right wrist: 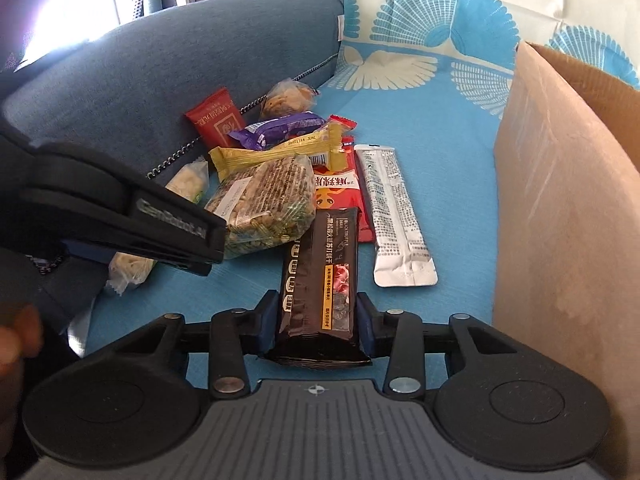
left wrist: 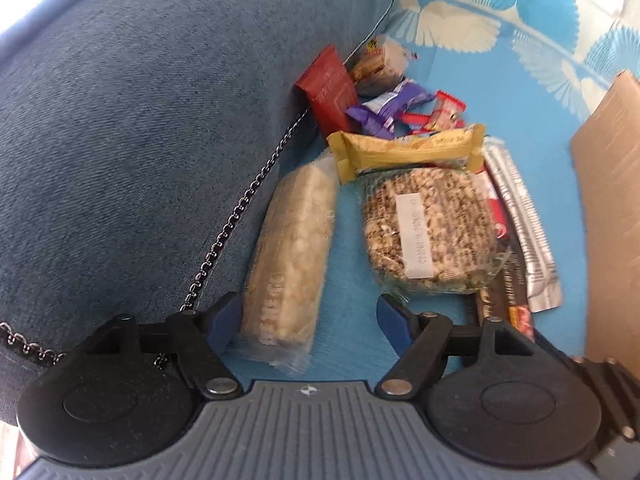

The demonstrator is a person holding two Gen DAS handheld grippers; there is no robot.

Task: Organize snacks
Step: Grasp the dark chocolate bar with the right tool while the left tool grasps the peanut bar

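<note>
Blue sofa seat (right wrist: 420,168) carries everything; cardboard box (right wrist: 560,200) at its right edge. Snack pile (right wrist: 280,152) sits mid-seat by the denim cushion (right wrist: 160,80). My right hand-held gripper (right wrist: 316,320) pinches the black truffle bar (right wrist: 320,280). Left hand-held gripper (left wrist: 308,320) spread wide w/ the rice bar (left wrist: 292,248) between its fingers, untouched.

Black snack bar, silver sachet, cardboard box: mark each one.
black snack bar (right wrist: 320,280), right wrist view, middle of wrapper.
silver sachet (right wrist: 394,212), right wrist view, printed middle.
cardboard box (right wrist: 560,200), right wrist view, near outer wall.
</note>
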